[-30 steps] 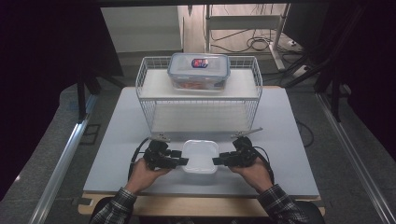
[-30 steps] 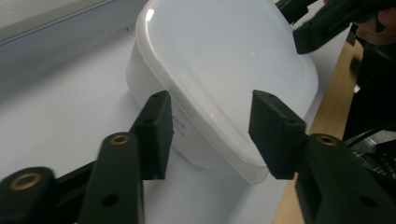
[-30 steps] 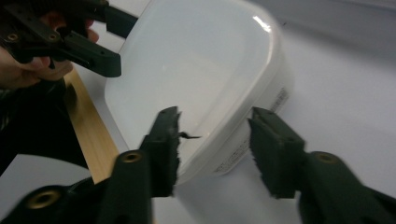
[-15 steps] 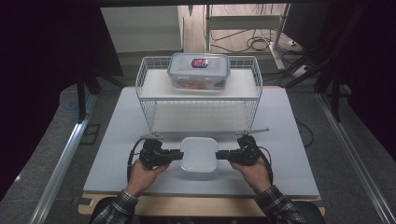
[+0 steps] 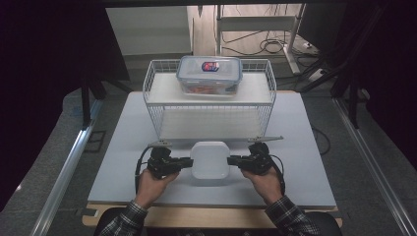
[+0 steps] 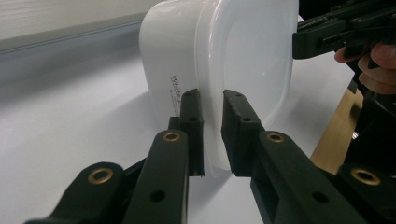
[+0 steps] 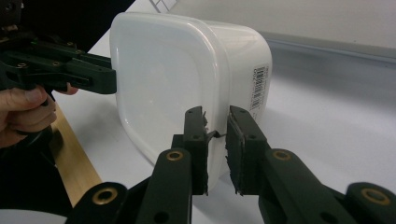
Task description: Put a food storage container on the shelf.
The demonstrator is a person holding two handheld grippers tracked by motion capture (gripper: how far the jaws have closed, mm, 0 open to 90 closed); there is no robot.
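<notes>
In the high view the white lidded container (image 5: 210,160) sits on the bench (image 5: 123,147) just in front of the wire rack (image 5: 157,105), with the left hand-held gripper (image 5: 187,161) at its left edge and the right hand-held gripper (image 5: 232,160) at its right edge; a second, clear container (image 5: 210,74) with a blue-rimmed lid rests on top of the rack. Compared with the earlier high views, both sets of jaws have just been closing onto the white container's rim, and the container itself lies in the same spot before the rack. In the left gripper view the left hand-held gripper (image 6: 212,126) has its jaws drawn close together, pinching the protruding lid rim of the container (image 6: 243,60). In the right gripper view the right hand-held gripper (image 7: 217,140) likewise has narrow jaws clamped on the rim of the container (image 7: 177,70). To lift well, I judge both grips should stay evenly tight and rise together and level, since a thin lid edge could slip or the lid pop off if one side leads.
</notes>
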